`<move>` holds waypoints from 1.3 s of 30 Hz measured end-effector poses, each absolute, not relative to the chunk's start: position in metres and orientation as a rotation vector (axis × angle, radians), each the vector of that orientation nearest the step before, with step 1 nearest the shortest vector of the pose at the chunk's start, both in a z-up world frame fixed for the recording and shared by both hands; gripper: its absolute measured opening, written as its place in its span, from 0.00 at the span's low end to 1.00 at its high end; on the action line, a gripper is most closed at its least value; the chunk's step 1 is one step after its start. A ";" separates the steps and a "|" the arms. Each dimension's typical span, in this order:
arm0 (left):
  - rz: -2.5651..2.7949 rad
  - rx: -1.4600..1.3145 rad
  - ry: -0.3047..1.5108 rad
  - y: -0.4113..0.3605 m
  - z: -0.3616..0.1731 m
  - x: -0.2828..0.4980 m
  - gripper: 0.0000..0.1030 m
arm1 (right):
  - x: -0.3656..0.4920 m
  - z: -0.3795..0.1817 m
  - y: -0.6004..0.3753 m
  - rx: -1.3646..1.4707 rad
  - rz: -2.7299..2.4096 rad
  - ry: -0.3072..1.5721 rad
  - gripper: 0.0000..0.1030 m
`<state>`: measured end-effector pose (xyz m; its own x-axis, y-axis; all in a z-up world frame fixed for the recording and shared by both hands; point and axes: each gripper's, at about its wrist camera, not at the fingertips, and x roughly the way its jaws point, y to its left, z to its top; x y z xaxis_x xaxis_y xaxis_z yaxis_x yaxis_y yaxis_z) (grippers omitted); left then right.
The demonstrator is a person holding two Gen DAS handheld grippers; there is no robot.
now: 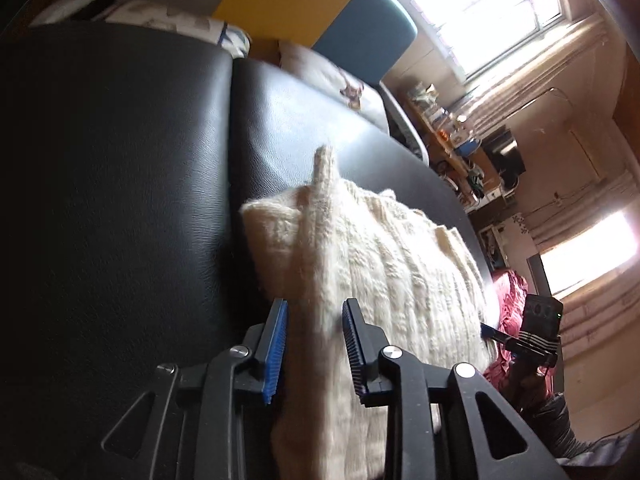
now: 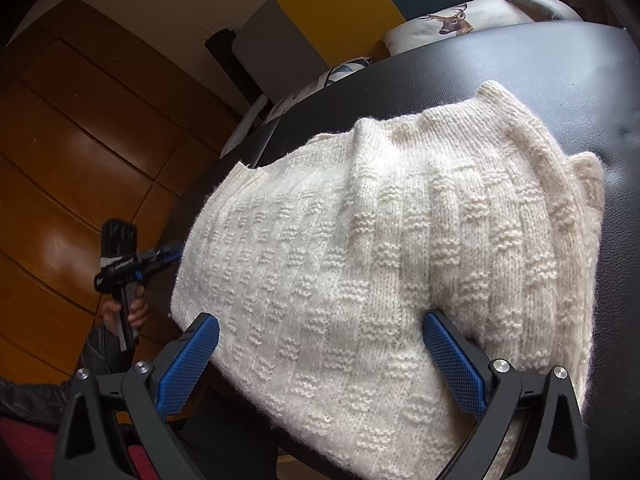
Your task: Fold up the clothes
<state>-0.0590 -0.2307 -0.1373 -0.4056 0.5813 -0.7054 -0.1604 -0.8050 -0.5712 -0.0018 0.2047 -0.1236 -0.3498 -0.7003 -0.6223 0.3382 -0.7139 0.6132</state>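
Now, in the left wrist view, one cream sweater (image 1: 360, 264) lies bunched at lower centre on the black surface (image 1: 120, 160); my left gripper (image 1: 314, 344) stands part open around a fabric ridge. In the right view, my right gripper (image 2: 320, 364) gapes wide over it, gripping nothing. Mid-fold, I judge; next needs an edge pinched.

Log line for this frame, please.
step: folding | sweater on black seat | left gripper: open around edge | right gripper: open
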 end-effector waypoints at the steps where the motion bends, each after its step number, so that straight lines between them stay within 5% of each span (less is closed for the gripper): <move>1: 2.263 -1.369 -0.543 -0.225 -0.136 -0.058 0.06 | -0.002 -0.124 0.205 1.224 -2.094 -0.507 1.00; 8: 2.373 -1.483 -0.510 -0.236 -0.154 -0.038 0.00 | -0.001 -0.125 0.205 1.210 -2.093 -0.498 1.00; 13: 2.380 -1.445 -0.643 -0.250 -0.150 -0.039 0.21 | 0.000 -0.125 0.204 1.197 -2.096 -0.495 1.00; 19: 2.369 -1.352 -0.868 -0.278 -0.139 -0.044 0.28 | 0.005 -0.114 0.204 1.193 -2.114 -0.475 1.00; 27: 2.324 -1.358 -0.782 -0.242 -0.132 -0.052 0.28 | -0.014 -0.087 0.239 1.211 -2.377 -0.324 0.99; 29: 2.313 -1.364 -0.757 -0.231 -0.131 -0.055 0.28 | -0.022 -0.088 0.241 1.239 -2.422 -0.244 0.81; 30: 2.307 -1.367 -0.746 -0.226 -0.130 -0.056 0.28 | -0.027 -0.089 0.240 1.268 -2.441 -0.187 0.56; 31: 2.303 -1.368 -0.744 -0.226 -0.131 -0.055 0.28 | -0.033 -0.092 0.237 1.307 -2.463 -0.114 0.42; 33: 2.305 -1.370 -0.732 -0.226 -0.129 -0.051 0.28 | -0.045 -0.099 0.233 1.349 -2.484 -0.035 0.43; 35: 2.305 -1.361 -0.723 -0.230 -0.126 -0.046 0.28 | -0.055 -0.104 0.238 1.393 -2.497 -0.050 0.54; 37: 2.300 -1.356 -0.722 -0.236 -0.125 -0.041 0.28 | -0.058 -0.101 0.247 1.363 -2.512 -0.148 0.78; 39: 2.299 -1.364 -0.721 -0.238 -0.126 -0.041 0.29 | -0.059 -0.103 0.249 1.386 -2.535 -0.110 0.81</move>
